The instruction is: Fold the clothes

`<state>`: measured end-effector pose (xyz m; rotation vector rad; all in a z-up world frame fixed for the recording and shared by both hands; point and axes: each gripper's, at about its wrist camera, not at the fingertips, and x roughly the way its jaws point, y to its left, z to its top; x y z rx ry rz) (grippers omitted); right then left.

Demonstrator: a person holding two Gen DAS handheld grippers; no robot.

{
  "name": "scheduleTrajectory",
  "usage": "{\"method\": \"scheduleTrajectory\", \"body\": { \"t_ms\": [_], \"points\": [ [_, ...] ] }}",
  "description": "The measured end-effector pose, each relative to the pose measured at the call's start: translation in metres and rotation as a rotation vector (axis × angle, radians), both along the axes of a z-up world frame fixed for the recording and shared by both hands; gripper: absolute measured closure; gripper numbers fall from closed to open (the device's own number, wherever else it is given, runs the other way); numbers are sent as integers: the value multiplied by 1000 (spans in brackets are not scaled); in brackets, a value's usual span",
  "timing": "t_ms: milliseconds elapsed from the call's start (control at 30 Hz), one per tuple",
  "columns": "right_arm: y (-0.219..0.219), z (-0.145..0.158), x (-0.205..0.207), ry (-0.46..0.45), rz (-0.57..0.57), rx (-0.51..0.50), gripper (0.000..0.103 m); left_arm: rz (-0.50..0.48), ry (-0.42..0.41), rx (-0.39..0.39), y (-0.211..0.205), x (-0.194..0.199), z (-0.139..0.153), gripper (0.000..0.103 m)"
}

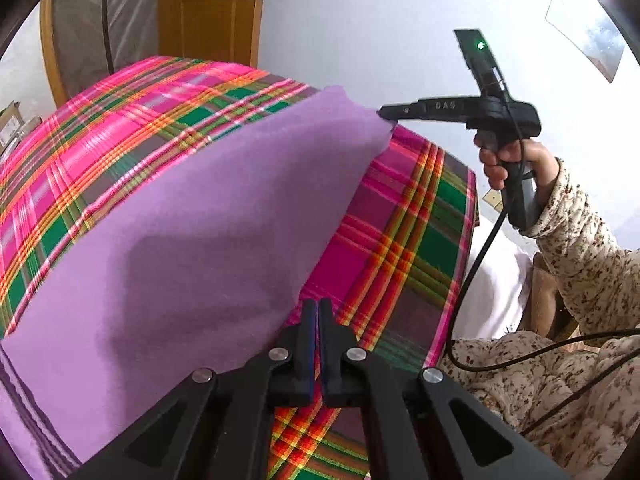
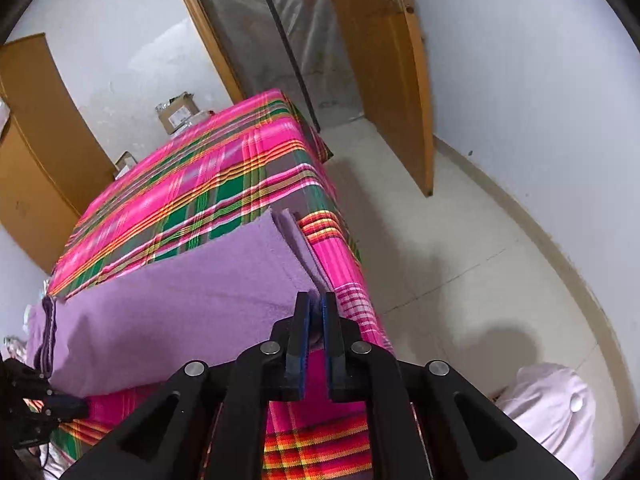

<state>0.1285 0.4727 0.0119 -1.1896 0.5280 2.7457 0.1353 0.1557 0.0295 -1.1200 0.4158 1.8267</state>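
A purple cloth [image 1: 200, 220] lies across a table under a pink and green plaid cover [image 1: 400, 248]. Its right edge runs taut and slightly raised between my two grippers. At the near corner my left gripper [image 1: 319, 306] is shut, with the cloth's corner pinched between its fingers. My right gripper [image 1: 384, 113], held by a hand in a flowered sleeve, is shut on the far corner. In the right wrist view the right gripper [image 2: 316, 300] has purple cloth [image 2: 180, 304] between its blue pads, and the left gripper [image 2: 76, 404] shows at the lower left by the other corner.
The plaid cover [image 2: 200, 184] hangs over the table's edges. A wooden door [image 2: 392, 80] stands ajar beyond pale floor. Cardboard boxes [image 2: 178, 112] and a wooden cabinet [image 2: 36, 152] are behind the table. A pale bundle [image 2: 552, 412] lies on the floor. A black cable [image 1: 472, 272] hangs from the right gripper.
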Motion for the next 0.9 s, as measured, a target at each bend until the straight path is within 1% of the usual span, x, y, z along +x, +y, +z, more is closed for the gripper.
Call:
{"method": "scheduleTrajectory", "body": {
  "t_ms": [67, 133, 233, 300, 333, 467, 567, 633, 767, 800, 833, 867, 900],
  "points": [
    [-1, 2, -2, -12, 2, 19, 92, 16, 3, 21, -3, -4, 6, 101],
    [-4, 7, -2, -3, -6, 54, 85, 34, -2, 39, -4, -10, 10, 101],
    [-1, 10, -6, 36, -7, 24, 73, 71, -17, 48, -2, -23, 10, 101],
    [2, 12, -14, 66, 1, 5, 68, 93, -34, 58, -2, -30, 9, 100],
    [2, 13, -20, 74, 17, -1, 67, 101, -46, 64, -2, -33, 8, 99],
    [1, 8, -50, 50, 93, -26, 67, 115, -73, 69, 2, -41, 2, 98],
    [-3, 0, -74, -1, 154, -19, 66, 112, -86, 62, 7, -43, -3, 98],
    [-4, -4, -84, -16, 163, 5, 66, 104, -91, 60, 9, -44, -6, 98],
    [-7, -4, -89, -15, 187, 1, 66, 112, -95, 60, 11, -46, -8, 98],
    [-9, -5, -88, -13, 193, 17, 70, 111, -96, 61, 12, -47, -9, 98],
    [-11, -7, -87, -12, 200, 33, 78, 110, -98, 60, 12, -47, -9, 98],
    [-14, -8, -87, -18, 207, 55, 82, 109, -99, 60, 12, -47, -10, 98],
    [-15, -6, -86, -14, 209, 59, 90, 108, -101, 60, 13, -47, -11, 98]
  ]
}}
